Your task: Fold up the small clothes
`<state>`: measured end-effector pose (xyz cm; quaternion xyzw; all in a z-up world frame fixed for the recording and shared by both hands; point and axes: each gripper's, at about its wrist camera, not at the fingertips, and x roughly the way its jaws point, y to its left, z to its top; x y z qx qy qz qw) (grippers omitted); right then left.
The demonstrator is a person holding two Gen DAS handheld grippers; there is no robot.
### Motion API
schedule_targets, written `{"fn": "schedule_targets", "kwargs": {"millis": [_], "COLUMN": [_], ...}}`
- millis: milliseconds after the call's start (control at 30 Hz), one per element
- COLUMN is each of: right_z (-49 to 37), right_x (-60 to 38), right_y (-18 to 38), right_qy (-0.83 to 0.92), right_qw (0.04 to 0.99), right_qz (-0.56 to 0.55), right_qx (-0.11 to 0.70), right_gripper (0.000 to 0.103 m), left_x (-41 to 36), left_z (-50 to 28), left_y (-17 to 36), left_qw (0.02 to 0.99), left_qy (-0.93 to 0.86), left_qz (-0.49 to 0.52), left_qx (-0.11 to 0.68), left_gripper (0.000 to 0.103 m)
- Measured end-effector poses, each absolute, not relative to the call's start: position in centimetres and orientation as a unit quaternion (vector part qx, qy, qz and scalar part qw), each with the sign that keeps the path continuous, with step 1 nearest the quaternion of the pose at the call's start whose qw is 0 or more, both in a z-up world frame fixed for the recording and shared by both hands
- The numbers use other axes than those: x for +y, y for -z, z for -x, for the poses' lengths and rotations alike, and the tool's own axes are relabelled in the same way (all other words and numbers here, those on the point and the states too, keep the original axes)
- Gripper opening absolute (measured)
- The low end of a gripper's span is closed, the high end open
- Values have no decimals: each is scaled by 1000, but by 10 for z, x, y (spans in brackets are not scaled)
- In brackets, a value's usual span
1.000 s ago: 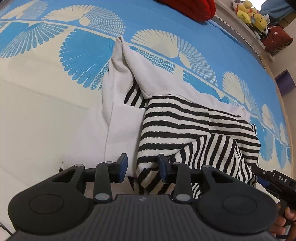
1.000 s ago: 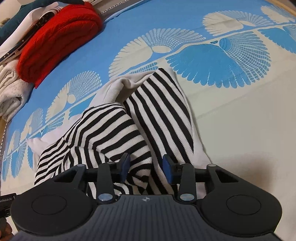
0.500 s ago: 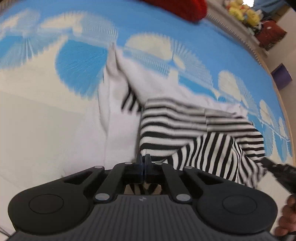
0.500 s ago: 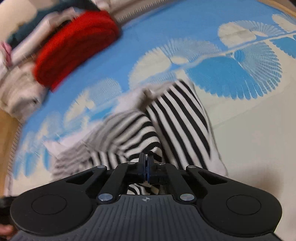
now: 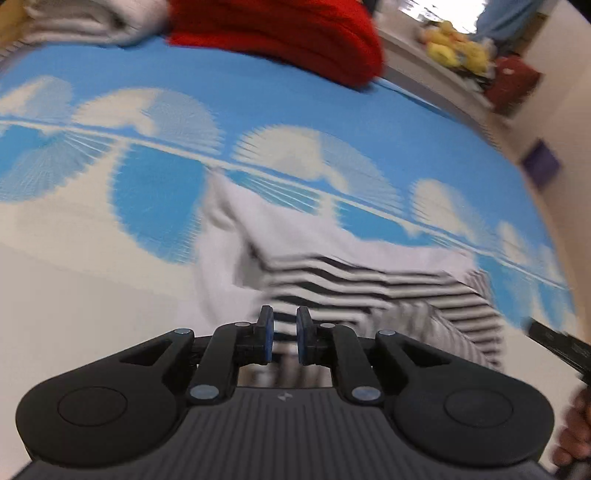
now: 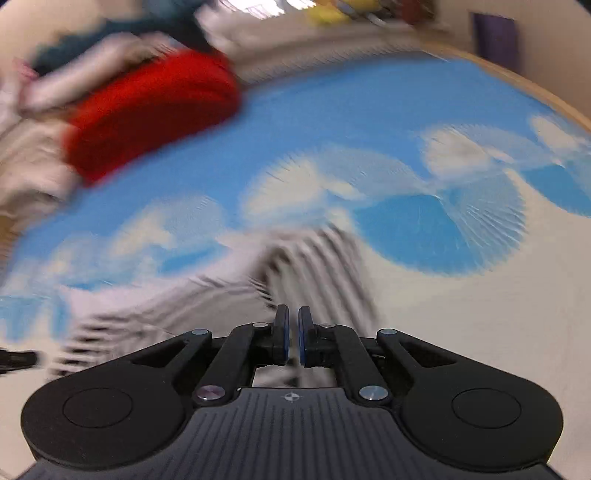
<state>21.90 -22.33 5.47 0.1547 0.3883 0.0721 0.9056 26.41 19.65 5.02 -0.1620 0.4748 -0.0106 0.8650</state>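
Note:
A black-and-white striped garment with a white part (image 5: 373, 280) lies half folded on the blue and cream patterned bedspread (image 5: 92, 280); it also shows blurred in the right wrist view (image 6: 314, 258). My left gripper (image 5: 284, 338) stands just in front of its near edge, jaws a small gap apart and nothing between them. My right gripper (image 6: 291, 338) is at the garment's near edge too, jaws a narrow gap apart, empty. Both views are motion-blurred.
A folded red knit (image 5: 288, 33) and folded white clothes (image 5: 85, 18) lie at the far edge of the bed; the red knit also shows in the right wrist view (image 6: 151, 110). Yellow plush toys (image 5: 454, 48) sit on a ledge beyond. The other gripper's tip (image 5: 554, 343) shows at right.
Both grippers closed on the garment's near edge half a second ago; now both have opened slightly, let it go and tilted up and back. The garment lies more folded.

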Motion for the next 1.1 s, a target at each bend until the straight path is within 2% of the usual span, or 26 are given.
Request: {"fn": "schedule_targets", "kwargs": {"millis": [67,133,200,233,333,400,433,600,667,733,833,900,1000,1033,1100], "right_z": [-225,-234,-241,-240,-229,-210,-197,-128,-91,-56,-10,-1,6,6,7], "right_x": [-218,-211,-206,-210,-220,-226,-233,-284,-302,-317,-330,-329,-333,-331,-328], "right_y": [-45,-19,14,20,-7,-39,-55,-108,-116,-111,-82,-51,-32,-28,-22], "right_qy": [-141,-149,-94,-80,-73,-73,-71,-54,-41,-28,1,31,31,31,30], "right_qw": [882,849,818,815,833,866,876,896,904,907,906,878,854,855,854], "right_qz": [-195,-201,-159,-162,-185,-166,-160,-202,-207,-208,-201,-196,-234,-218,-195], "right_qx": [405,465,545,550,516,466,449,392,371,364,373,436,464,470,482], "right_gripper": [12,18,16,16,19,32,34,37,41,42,42,44,43,45,54], "left_x": [191,189,192,193,196,200,201,204,204,208,212,211,212,213,218], "left_z": [-269,-270,-266,-263,-241,-219,-208,-138,-102,-72,-25,-7,0,-1,-4], "left_y": [-26,-1,3,-3,-35,-54,-64,-113,-122,-116,-81,-57,-37,-34,-32], "left_qw": [839,813,814,820,851,859,860,883,889,894,885,866,848,844,841], "left_qy": [21,2,-16,-15,0,1,5,27,28,22,-2,-33,-36,-37,-39], "left_qz": [158,127,113,118,116,110,110,89,96,118,146,144,155,156,164], "left_qx": [520,568,570,559,513,501,498,461,446,431,442,478,506,512,514], "left_gripper": [12,12,11,12,18,19,19,19,26,38,38,37,39,41,57]}}
